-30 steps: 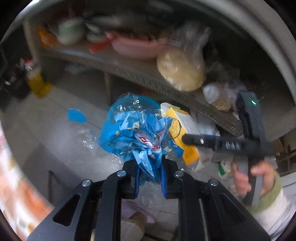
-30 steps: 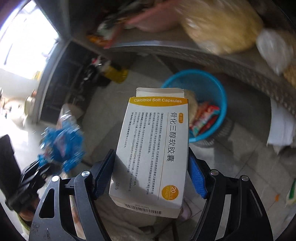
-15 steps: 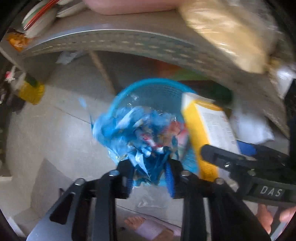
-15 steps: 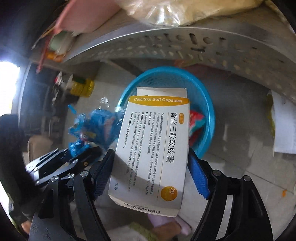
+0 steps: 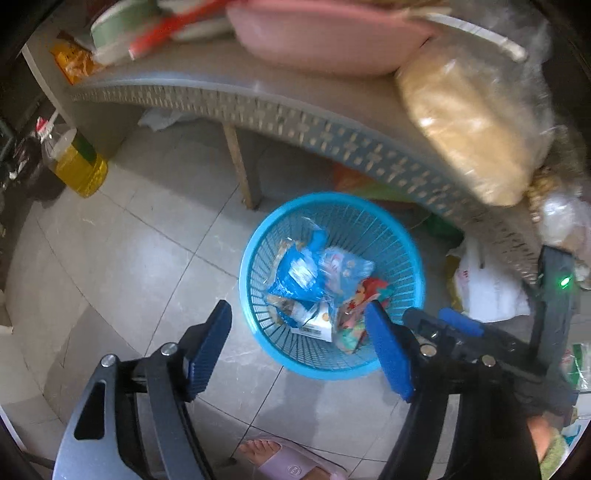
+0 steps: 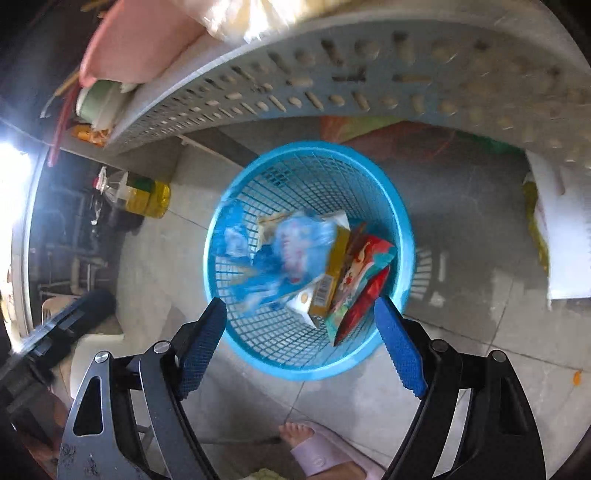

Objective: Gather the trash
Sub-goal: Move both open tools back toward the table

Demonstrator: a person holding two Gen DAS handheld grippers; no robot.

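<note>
A blue mesh basket [image 5: 413,273] [image 6: 402,225] stands on the tiled floor below both grippers. Inside lie the crumpled blue plastic wrapper [image 5: 299,273] [image 6: 284,254], the yellow and white medicine box [image 5: 314,325] [image 6: 328,273] and a red snack packet [image 5: 354,317] [image 6: 365,277]. My left gripper [image 5: 299,343] hangs above the basket's near rim, jaws opening, nothing between them. My right gripper [image 6: 299,332] hovers over the same rim, jaws opening and empty. In the left wrist view the right gripper [image 5: 443,325] shows at the right.
A grey perforated shelf [image 5: 295,122] [image 6: 332,92] overhangs the basket, loaded with a pink basin [image 5: 325,33] and a bagged beige lump [image 5: 469,129]. A yellow oil bottle [image 5: 77,162] stands at the left. A person's slippered foot [image 6: 317,450] is near the bottom. White bags [image 5: 487,291] lie right.
Both grippers sank toward the basket and opened. The blue wrapper left the left jaws and the medicine box left the right jaws; both now lie in the basket.
</note>
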